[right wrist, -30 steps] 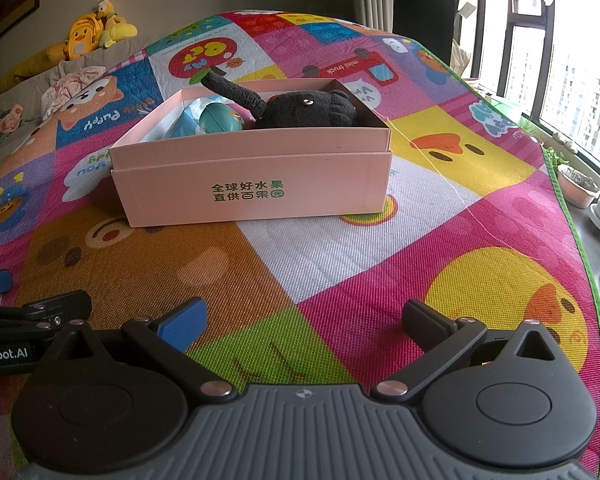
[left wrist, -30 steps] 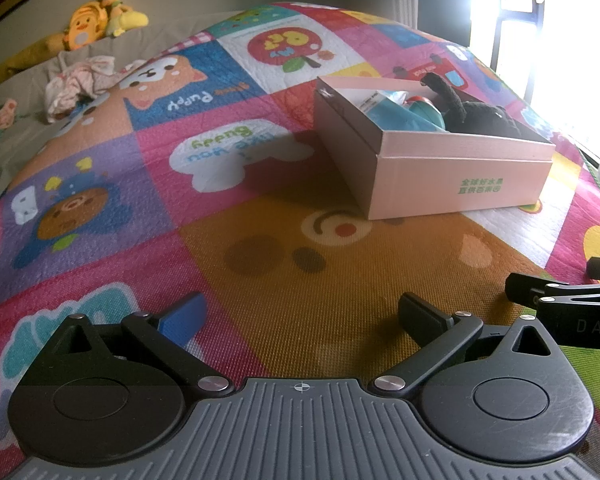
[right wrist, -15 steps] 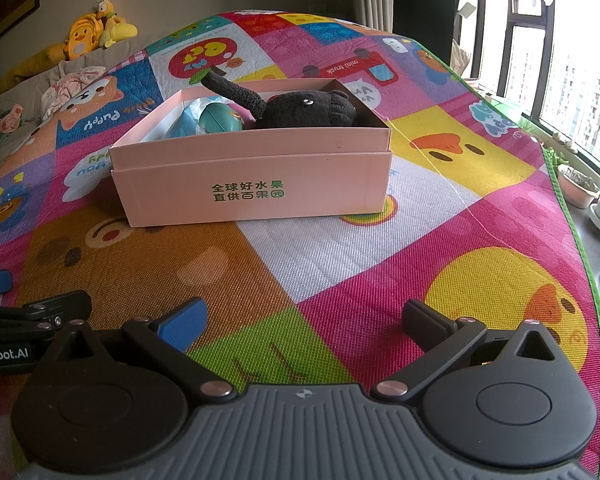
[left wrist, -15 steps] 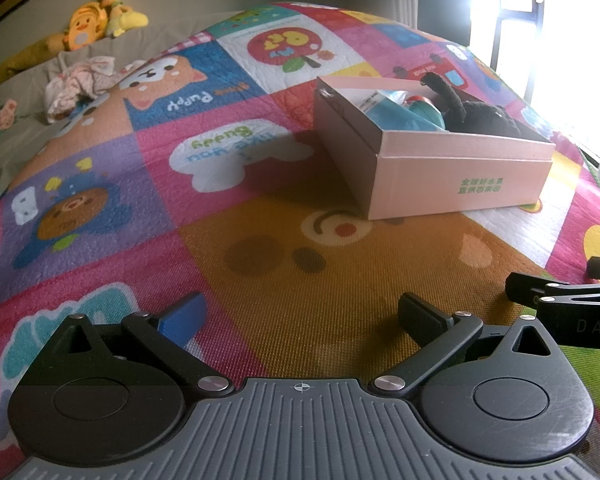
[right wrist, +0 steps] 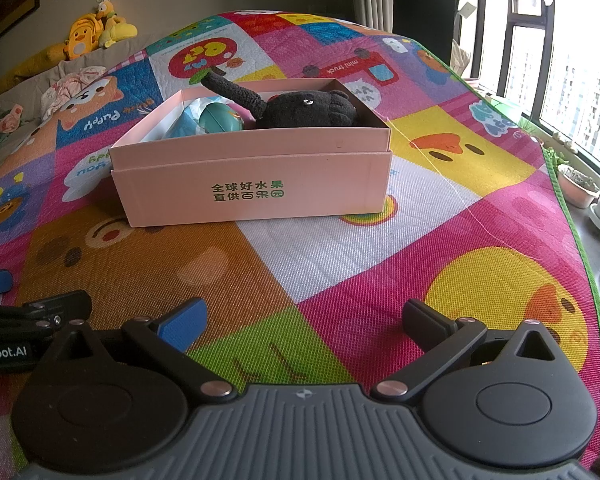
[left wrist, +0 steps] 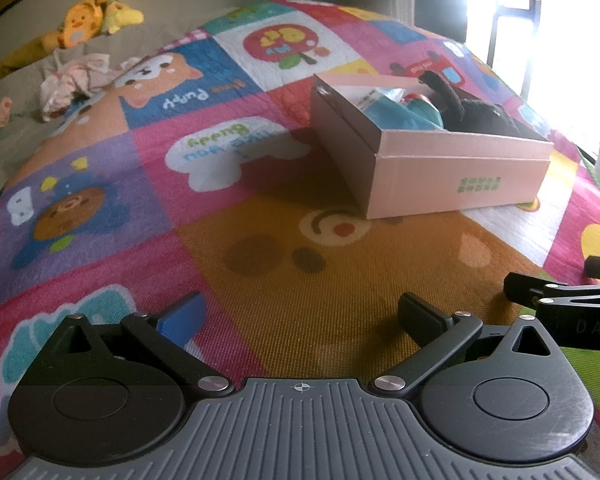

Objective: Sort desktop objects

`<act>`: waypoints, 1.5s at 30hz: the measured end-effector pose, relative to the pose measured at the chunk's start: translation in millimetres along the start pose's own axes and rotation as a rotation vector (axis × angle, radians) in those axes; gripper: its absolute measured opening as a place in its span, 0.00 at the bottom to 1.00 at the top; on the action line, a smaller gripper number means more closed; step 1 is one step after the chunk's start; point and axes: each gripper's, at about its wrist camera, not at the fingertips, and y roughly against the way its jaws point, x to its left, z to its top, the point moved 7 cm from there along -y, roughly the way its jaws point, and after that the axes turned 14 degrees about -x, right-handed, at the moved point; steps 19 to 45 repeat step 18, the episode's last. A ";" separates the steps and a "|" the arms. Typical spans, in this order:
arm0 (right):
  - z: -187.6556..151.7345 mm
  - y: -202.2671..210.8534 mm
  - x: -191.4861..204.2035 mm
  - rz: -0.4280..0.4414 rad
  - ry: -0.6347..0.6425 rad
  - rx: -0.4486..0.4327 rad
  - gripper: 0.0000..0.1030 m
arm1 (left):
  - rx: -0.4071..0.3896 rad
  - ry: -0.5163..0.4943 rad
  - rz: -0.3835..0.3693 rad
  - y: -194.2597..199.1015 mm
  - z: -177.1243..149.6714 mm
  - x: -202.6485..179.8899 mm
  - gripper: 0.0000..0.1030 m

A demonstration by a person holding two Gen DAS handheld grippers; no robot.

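**Both grippers idle over the play mat, box filled**

The right gripper (right wrist: 302,314) faces the long front of the pink cardboard box (right wrist: 252,184), where green and black printed characters read clearly; the left gripper (left wrist: 300,312) sees the box (left wrist: 460,172) from its corner, the print too small to read. Inside lie a black plush toy (right wrist: 308,110) with one limb poking over the rim, and a teal rounded object (right wrist: 220,120) beside it. The box sits on the colourful cartoon-patterned play mat (right wrist: 340,248). Both sets of jaws stand wide apart, holding nothing, low over the mat.
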 end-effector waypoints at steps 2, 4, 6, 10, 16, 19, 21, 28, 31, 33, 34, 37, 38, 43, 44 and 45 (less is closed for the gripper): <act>0.1 -0.1 -0.1 0.000 0.001 0.000 1.00 | 0.016 0.000 0.006 -1.1 0.5 -0.6 1.00; 0.1 -0.1 -0.2 0.000 -0.001 0.000 1.00 | 0.015 -0.004 0.005 -1.4 -0.1 -0.8 1.00; 0.0 0.0 -0.1 -0.001 0.002 0.000 1.00 | 0.014 0.003 0.001 -1.5 0.0 0.5 1.00; -0.1 0.2 0.4 -0.001 0.002 0.000 1.00 | 0.006 0.002 0.002 -1.1 -0.7 -0.7 1.00; -0.1 0.3 0.3 -0.001 0.001 0.000 1.00 | 0.006 0.003 0.002 -1.2 -0.5 -1.1 1.00; -0.1 0.3 0.2 -0.001 0.001 0.000 1.00 | 0.006 0.003 0.001 -1.1 -0.6 -0.7 1.00; -0.1 0.3 0.2 -0.001 0.001 0.000 1.00 | 0.006 0.003 0.001 -1.1 -0.6 -0.7 1.00; -0.1 0.3 0.2 -0.001 0.001 0.000 1.00 | 0.006 0.003 0.001 -1.1 -0.6 -0.7 1.00; -0.1 0.3 0.2 -0.001 0.001 0.000 1.00 | 0.006 0.003 0.001 -1.1 -0.6 -0.7 1.00; -0.1 0.3 0.2 -0.001 0.001 0.000 1.00 | 0.006 0.003 0.001 -1.1 -0.6 -0.7 1.00; -0.1 0.3 0.2 -0.001 0.001 0.000 1.00 | 0.006 0.003 0.001 -1.1 -0.6 -0.7 1.00; -0.1 0.3 0.2 -0.001 0.001 0.000 1.00 | 0.006 0.003 0.001 -1.1 -0.6 -0.7 1.00; -0.1 0.3 0.2 -0.001 0.001 0.000 1.00 | 0.006 0.003 0.001 -1.1 -0.6 -0.7 1.00; -0.1 0.3 0.2 -0.001 0.001 0.000 1.00 | 0.006 0.003 0.001 -1.1 -0.6 -0.7 1.00; -0.1 0.3 0.2 -0.001 0.001 0.000 1.00 | 0.006 0.003 0.001 -1.1 -0.6 -0.7 1.00; -0.1 0.3 0.2 -0.001 0.001 0.000 1.00 | 0.006 0.003 0.001 -1.1 -0.6 -0.7 1.00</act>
